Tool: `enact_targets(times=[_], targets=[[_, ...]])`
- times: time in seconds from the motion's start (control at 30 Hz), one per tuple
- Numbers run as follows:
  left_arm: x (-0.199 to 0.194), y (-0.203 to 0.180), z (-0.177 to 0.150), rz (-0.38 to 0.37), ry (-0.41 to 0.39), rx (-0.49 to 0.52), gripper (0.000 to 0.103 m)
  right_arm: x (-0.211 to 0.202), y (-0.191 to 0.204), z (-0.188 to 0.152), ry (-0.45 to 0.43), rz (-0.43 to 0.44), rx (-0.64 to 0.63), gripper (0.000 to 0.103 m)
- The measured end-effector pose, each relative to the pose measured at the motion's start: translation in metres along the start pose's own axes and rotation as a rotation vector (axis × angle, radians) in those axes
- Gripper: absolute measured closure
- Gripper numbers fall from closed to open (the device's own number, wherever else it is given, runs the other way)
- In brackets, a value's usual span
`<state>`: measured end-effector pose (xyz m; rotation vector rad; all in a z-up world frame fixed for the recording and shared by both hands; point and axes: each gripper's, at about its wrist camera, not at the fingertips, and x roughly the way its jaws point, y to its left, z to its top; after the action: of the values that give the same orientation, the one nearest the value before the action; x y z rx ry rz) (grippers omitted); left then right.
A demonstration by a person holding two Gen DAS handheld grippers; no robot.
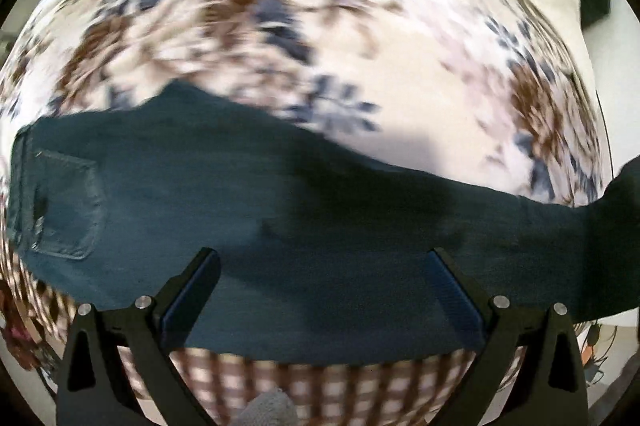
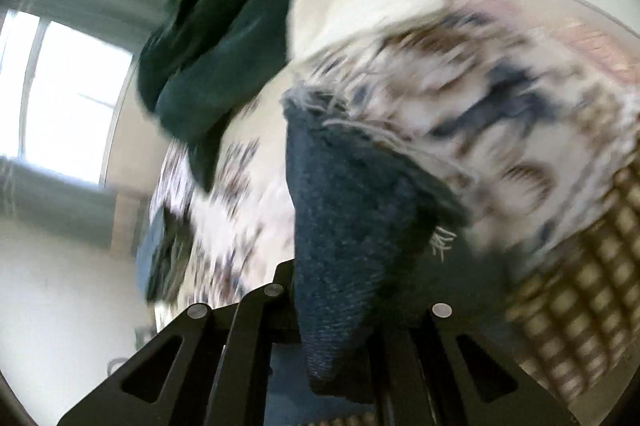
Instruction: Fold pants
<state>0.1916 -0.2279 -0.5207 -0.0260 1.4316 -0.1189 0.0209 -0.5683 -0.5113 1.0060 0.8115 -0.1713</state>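
Two wrist views, both blurred. The dark teal denim pants lie stretched across a white bedspread printed with blue and brown flowers, a back pocket showing at the left end. The left gripper has its fingers spread wide apart above the pants, clamping nothing. The right gripper is closed on the frayed hem of a pant leg. A dark green blanket is heaped beside a cream pillow
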Motion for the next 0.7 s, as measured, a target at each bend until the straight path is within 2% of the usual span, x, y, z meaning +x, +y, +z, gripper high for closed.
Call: enact_targets(times=[0.07,0.27,0.4,0.47,0.57,0.63,0.7], targets=[[-0.005,0.03,-0.005,0.0,0.001,-0.041,0.0,0.025,0.023,-0.028,0.053,0.006,-0.035,0.096],[-0.015,0.086,-0.022,0.022,-0.004,-0.124,0.0,0.104,0.074,-0.125,0.204,-0.011,-0.147,0.096],[-0.024,0.137,-0.03,0.049,-0.029,-0.178,0.0,0.159,0.103,-0.187,0.28,-0.061,-0.259,0.096],[-0.028,0.152,-0.03,0.063,-0.036,-0.191,0.0,0.185,0.113,-0.213,0.314,-0.151,-0.332,0.09],[-0.037,0.174,-0.033,0.084,-0.055,-0.222,0.0,0.213,0.129,-0.241,0.341,-0.289,-0.432,0.074],[-0.043,0.184,-0.034,0.1,-0.07,-0.247,0.0,0.217,0.149,-0.253,0.365,-0.27,-0.504,0.045],[-0.045,0.184,-0.03,0.109,-0.077,-0.264,0.0,0.219,0.166,-0.261,0.463,-0.144,-0.535,0.044]])
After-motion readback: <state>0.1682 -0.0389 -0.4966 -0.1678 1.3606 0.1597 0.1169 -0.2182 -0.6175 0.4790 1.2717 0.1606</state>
